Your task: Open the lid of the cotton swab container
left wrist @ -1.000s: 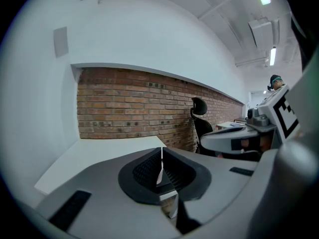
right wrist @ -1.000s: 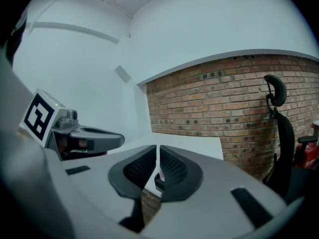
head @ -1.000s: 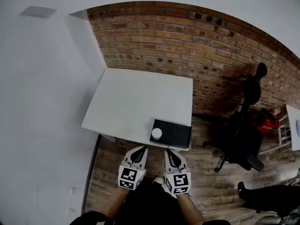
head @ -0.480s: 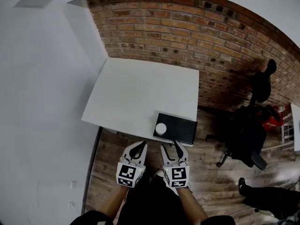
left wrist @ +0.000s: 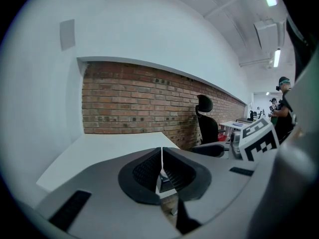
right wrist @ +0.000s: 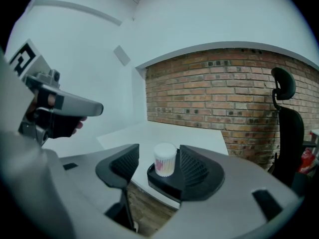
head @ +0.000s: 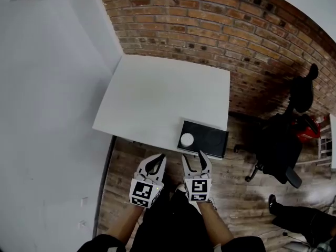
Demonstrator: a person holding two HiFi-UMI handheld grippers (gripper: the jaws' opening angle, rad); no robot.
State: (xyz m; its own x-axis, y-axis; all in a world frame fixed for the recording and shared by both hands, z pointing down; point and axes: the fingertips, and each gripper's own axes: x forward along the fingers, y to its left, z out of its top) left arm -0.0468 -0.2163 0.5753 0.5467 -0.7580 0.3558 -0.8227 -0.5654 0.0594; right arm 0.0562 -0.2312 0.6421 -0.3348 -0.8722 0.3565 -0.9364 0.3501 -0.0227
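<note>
Now the right gripper (head: 194, 160), jaws just spreading wide and empty, is facing the upright container (head: 187, 139) straight ahead, sitting nearer it than the left gripper (head: 153, 164), jaws together.

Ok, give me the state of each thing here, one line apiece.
Container, upright on the tray, lid on.
Tray, flat on the table, near corner.
Left hand-held gripper, shut, empty.
Right hand-held gripper, open, jaws have just been opening, nothing between them, short of the container.
Chair, upright.
</note>
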